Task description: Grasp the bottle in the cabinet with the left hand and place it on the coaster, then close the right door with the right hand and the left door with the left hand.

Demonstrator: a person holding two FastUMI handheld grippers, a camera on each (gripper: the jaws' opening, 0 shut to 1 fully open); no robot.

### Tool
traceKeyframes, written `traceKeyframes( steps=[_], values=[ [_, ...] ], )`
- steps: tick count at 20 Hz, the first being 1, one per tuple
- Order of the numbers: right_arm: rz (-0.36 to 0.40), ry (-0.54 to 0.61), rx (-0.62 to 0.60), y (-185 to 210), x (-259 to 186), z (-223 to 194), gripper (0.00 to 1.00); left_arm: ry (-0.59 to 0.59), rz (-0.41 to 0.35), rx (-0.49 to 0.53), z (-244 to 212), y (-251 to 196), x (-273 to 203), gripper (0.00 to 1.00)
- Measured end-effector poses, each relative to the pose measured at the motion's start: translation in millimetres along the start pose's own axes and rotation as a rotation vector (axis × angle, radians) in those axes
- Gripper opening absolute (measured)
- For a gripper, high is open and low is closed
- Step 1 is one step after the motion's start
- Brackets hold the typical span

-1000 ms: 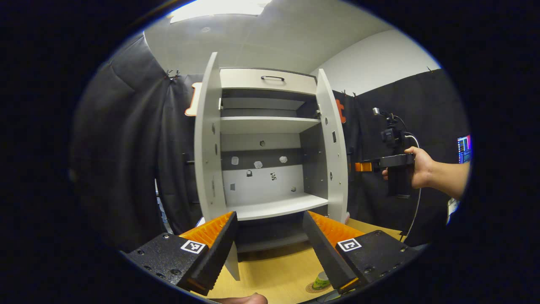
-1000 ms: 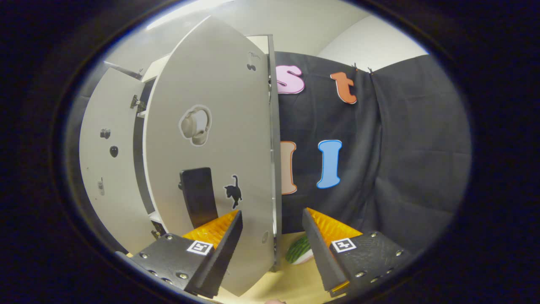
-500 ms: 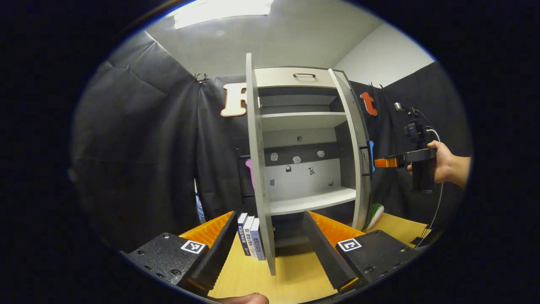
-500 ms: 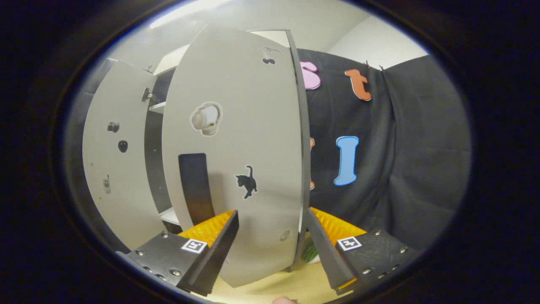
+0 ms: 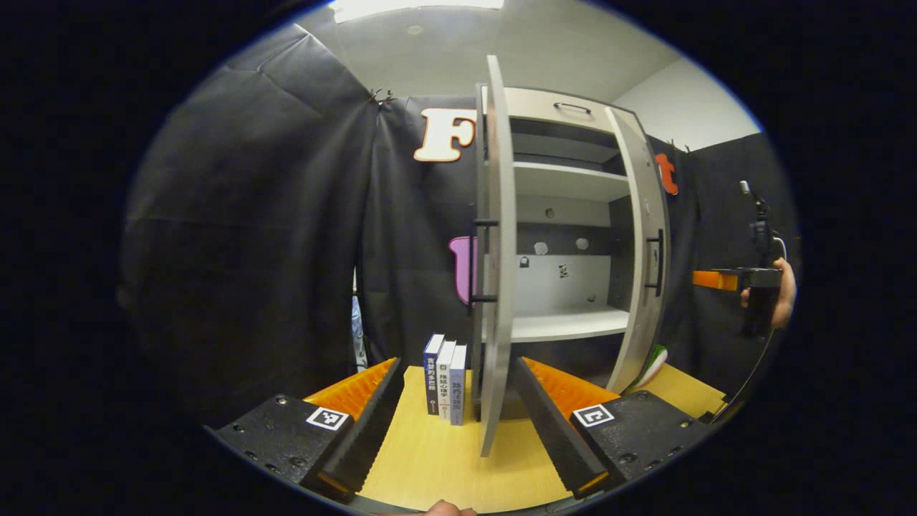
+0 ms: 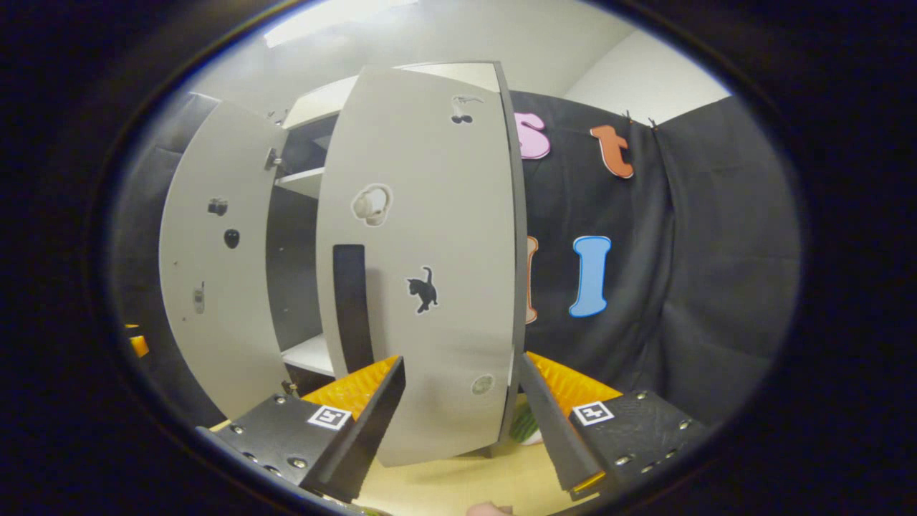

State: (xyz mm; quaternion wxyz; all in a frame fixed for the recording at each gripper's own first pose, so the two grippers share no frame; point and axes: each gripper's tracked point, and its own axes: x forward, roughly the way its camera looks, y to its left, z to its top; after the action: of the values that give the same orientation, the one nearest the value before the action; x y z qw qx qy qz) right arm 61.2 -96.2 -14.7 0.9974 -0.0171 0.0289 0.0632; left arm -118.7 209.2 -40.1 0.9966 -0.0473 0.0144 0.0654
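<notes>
The grey cabinet (image 5: 566, 107) stands with both doors ajar. In the left gripper view its left door (image 5: 496, 251) is edge-on, its lower edge in line with the gap between the fingers of my open left gripper (image 5: 458, 430). The right door (image 5: 645, 251) hangs partly open; beyond it a hand (image 5: 782, 294) holds the right gripper (image 5: 706, 279). In the right gripper view the right door's outer face (image 6: 430, 251), with a black handle (image 6: 351, 308), is close ahead of my open right gripper (image 6: 462, 430). The lower shelf (image 5: 566, 324) is bare.
Three books (image 5: 444, 380) stand upright on the wooden table (image 5: 430, 459) just left of the left door. A green striped object (image 6: 526, 426) lies on the table behind the right door, by the black cloth wall. The left door's inner face (image 6: 215, 272) is further left.
The left gripper has swung leftward, so the left door went from face-on to edge-on and the books came into sight. The right gripper drew closer to the right door's outer face.
</notes>
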Motion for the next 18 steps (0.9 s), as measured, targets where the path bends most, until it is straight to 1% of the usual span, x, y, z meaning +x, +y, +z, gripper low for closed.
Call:
traceKeyframes(
  steps=[3,4,5,6,8,9,10,11,12,13,15,16,17,18],
  values=[
    [0.022,0.012,-0.023,-1.2,-22.6,-9.8,0.94,0.012,0.025,-0.009,-1.9,27.5,15.6,0.98],
    [0.024,0.024,-0.024,-2.6,-30.1,-15.4,0.96,0.006,0.043,-0.012,1.5,39.6,21.1,0.98],
    [0.023,0.036,-0.02,-3.6,-37.7,-19.9,0.94,0.005,0.053,-0.018,3.1,49.0,27.0,0.97],
    [0.025,0.049,-0.01,-5.0,-46.0,-24.6,0.94,0.005,0.059,-0.027,6.5,55.7,31.9,0.96],
    [0.037,0.064,0.006,-4.8,-62.6,-28.3,0.97,0.007,0.064,-0.032,13.2,63.9,43.6,0.96],
    [0.045,0.06,0.01,-5.4,-71.2,-26.4,0.97,0.016,0.066,-0.03,15.2,67.3,49.1,0.96],
    [0.047,0.057,0.016,-6.7,-78.8,-23.8,0.94,0.011,0.066,-0.031,22.2,68.7,53.9,0.93],
    [0.049,0.059,0.017,-8.1,-87.4,-22.7,0.94,-0.005,0.071,-0.034,32.6,69.9,59.9,0.96],
    [0.047,0.061,0.017,-10.6,-95.6,-22.3,0.97,-0.008,0.075,-0.035,39.7,70.3,66.5,0.96],
    [0.046,0.06,0.019,-12.4,-104.6,-21.3,0.99,-0.007,0.075,-0.036,43.7,70.6,72.8,0.93],
    [0.058,0.056,0.042,-12.5,-120.6,-20.6,0.94,-0.019,0.064,-0.028,59.5,65.1,83.3,0.96],
    [0.068,0.053,0.058,-12.0,-128.0,-20.4,0.94,-0.037,0.062,-0.028,71.0,62.2,88.1,0.96],
    [0.076,0.048,0.072,-11.8,-135.3,-20.0,0.97,-0.047,0.055,-0.028,77.3,59.3,93.7,0.96],
    [0.071,0.045,0.085,-14.6,-140.9,-20.1,0.97,-0.049,0.046,-0.026,82.6,55.2,98.5,0.93]
  ],
)
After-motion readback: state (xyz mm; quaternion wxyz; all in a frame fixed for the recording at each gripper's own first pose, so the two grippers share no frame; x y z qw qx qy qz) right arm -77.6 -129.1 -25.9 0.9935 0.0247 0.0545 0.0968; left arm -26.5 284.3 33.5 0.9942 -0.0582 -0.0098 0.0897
